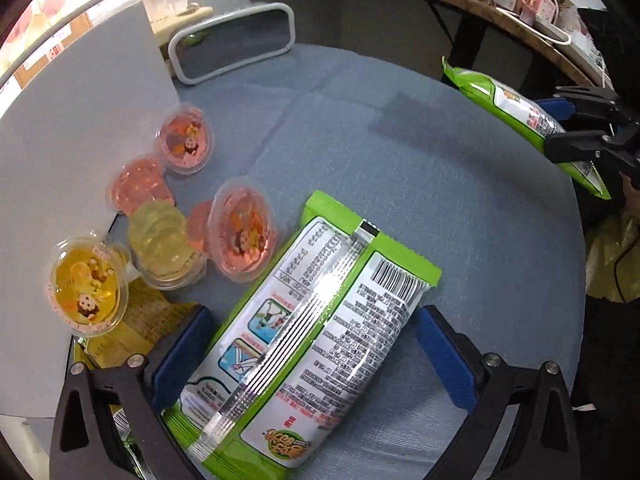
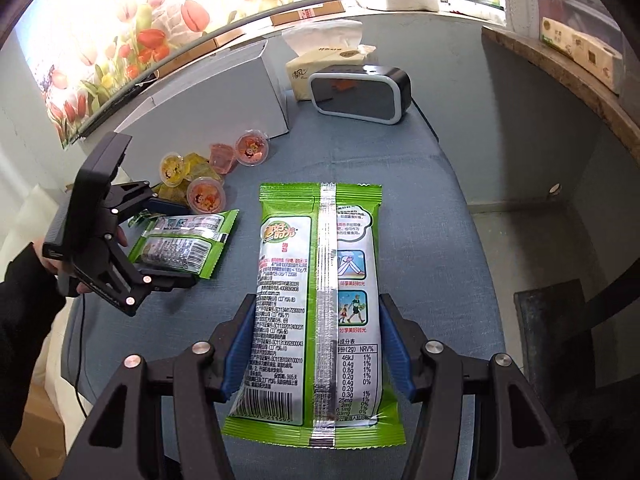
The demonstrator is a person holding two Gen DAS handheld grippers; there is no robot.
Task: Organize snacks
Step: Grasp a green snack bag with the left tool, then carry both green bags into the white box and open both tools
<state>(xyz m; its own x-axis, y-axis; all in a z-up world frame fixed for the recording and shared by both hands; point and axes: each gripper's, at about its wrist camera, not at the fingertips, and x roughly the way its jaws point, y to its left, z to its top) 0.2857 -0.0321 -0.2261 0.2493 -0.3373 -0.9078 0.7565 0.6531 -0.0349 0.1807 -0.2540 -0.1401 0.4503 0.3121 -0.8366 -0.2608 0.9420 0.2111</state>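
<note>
Two green and white snack packets lie back side up on the blue-grey cloth. My left gripper [image 1: 316, 340] is open around one packet [image 1: 304, 332], with a gap on the right pad's side; it also shows in the right wrist view [image 2: 182, 246]. My right gripper [image 2: 316, 344] is shut on the other packet [image 2: 320, 288], pads pressing both long edges; this packet shows at the right edge of the left wrist view [image 1: 520, 116]. Several jelly cups, pink [image 1: 186, 142] and yellow [image 1: 86, 286], sit to the left, near a yellow packet [image 1: 132, 324].
A grey box [image 1: 80, 168] stands at the left behind the cups. A grey-framed clock [image 2: 360, 94] and a tissue pack [image 2: 320, 66] stand at the back. A wooden shelf edge [image 2: 560, 76] runs along the right. The cloth's right edge drops off to the floor.
</note>
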